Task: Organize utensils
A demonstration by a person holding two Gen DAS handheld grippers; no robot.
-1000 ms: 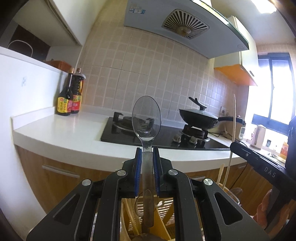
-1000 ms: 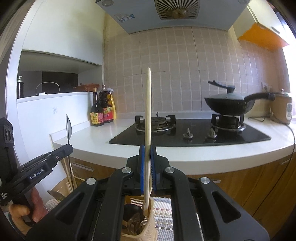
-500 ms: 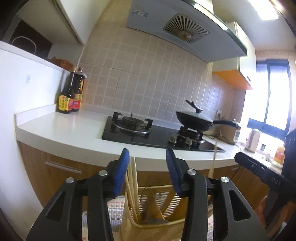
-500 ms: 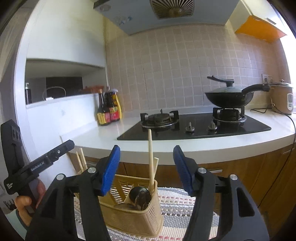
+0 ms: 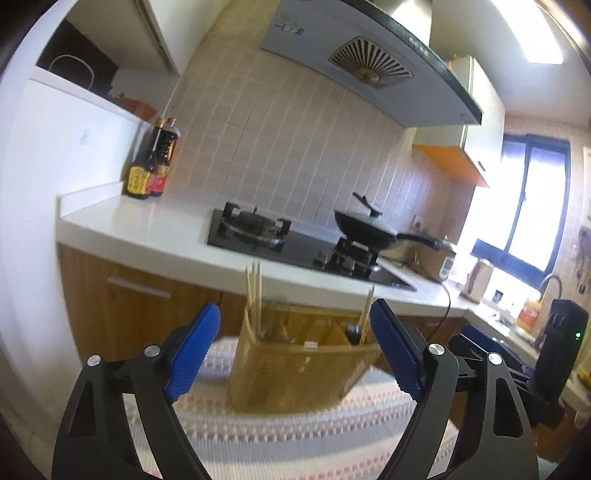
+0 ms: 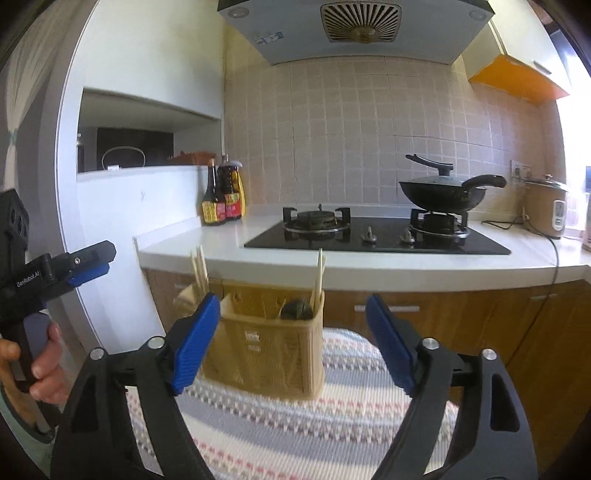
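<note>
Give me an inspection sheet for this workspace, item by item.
Surface: striped woven mat carrying the holder.
Job's things: wicker utensil holder upright on the mat; chopsticks and a dark spoon standing inside.
Clutter: nothing seen on the mat.
Grippers: left claw open, empty; right claw open, empty.
Cables: black cord from the rice cooker.
Surroundings: white counter, gas hob, lidded wok, sauce bottles.

Home kitchen: gas hob (image 6: 376, 234) w/ wok (image 6: 441, 192), range hood (image 6: 360, 26), tiled backsplash (image 6: 343, 136), 2 sauce bottles (image 6: 223, 197).
</note>
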